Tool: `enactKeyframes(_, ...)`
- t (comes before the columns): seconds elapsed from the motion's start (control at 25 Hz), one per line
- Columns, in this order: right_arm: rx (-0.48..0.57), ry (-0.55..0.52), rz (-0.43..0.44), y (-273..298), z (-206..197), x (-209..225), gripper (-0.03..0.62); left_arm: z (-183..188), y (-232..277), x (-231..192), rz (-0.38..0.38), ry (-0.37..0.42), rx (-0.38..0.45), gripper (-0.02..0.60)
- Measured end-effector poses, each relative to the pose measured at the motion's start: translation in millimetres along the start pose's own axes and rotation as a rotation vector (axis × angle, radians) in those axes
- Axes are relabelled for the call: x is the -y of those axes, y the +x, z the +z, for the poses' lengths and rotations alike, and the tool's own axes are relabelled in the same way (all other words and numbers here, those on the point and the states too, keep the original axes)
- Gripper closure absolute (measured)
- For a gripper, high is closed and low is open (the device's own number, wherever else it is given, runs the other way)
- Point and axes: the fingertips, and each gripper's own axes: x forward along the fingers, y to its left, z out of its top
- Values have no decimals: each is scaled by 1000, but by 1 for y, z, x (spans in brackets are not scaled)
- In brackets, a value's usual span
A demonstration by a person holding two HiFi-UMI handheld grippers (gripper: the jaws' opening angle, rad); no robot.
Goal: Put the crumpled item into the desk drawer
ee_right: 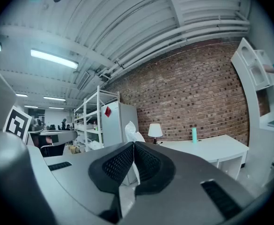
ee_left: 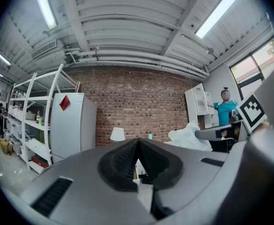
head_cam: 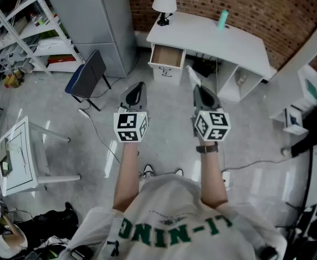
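My right gripper (head_cam: 198,91) has its jaws clamped on the white crumpled item (head_cam: 193,76), a thin fold pinched at the tips and the rest sticking out beyond them; my left gripper (head_cam: 138,89) has its jaws together on nothing. Pickup looks done and the carry is on: I'm out on the open floor (head_cam: 169,107), well apart from the white desk (head_cam: 223,42), whose drawer (head_cam: 168,56) already stands pulled open ahead. Left, as I judge it: close the gap, bring the item over the drawer, let go inside.
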Motion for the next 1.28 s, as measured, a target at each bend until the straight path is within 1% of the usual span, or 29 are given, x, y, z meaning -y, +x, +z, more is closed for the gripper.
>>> enactKeyframes(0.2,-3,9,18,-6,-4,5,586,-7,4,9,7,-24,-14,583)
enactKeyframes(0.36,-14,22,25,-16,-11,15,586,-14,6,26,3,-30,-34,583)
enactKeyframes(0.64,-28,56,28,-31,-16,45,586,-16,20,65,-12,-30,-42,583)
enactKeyframes(0.8,-28,66,33,-42,-23,62,586,-17,26,90,-29,-14,-39,583)
enactKeyframes(0.92,-38,84,44,-43,-29,70,586,-18,32,101,-30,-5,-44,583)
enactKeyframes(1.08,-52,87,71,-35,-33,70,586,-22,37,100,-14,-14,-58,583)
enactKeyframes(1.28,-65,96,83,-4,-40,66,586,-28,53,79,-2,-18,-58,583)
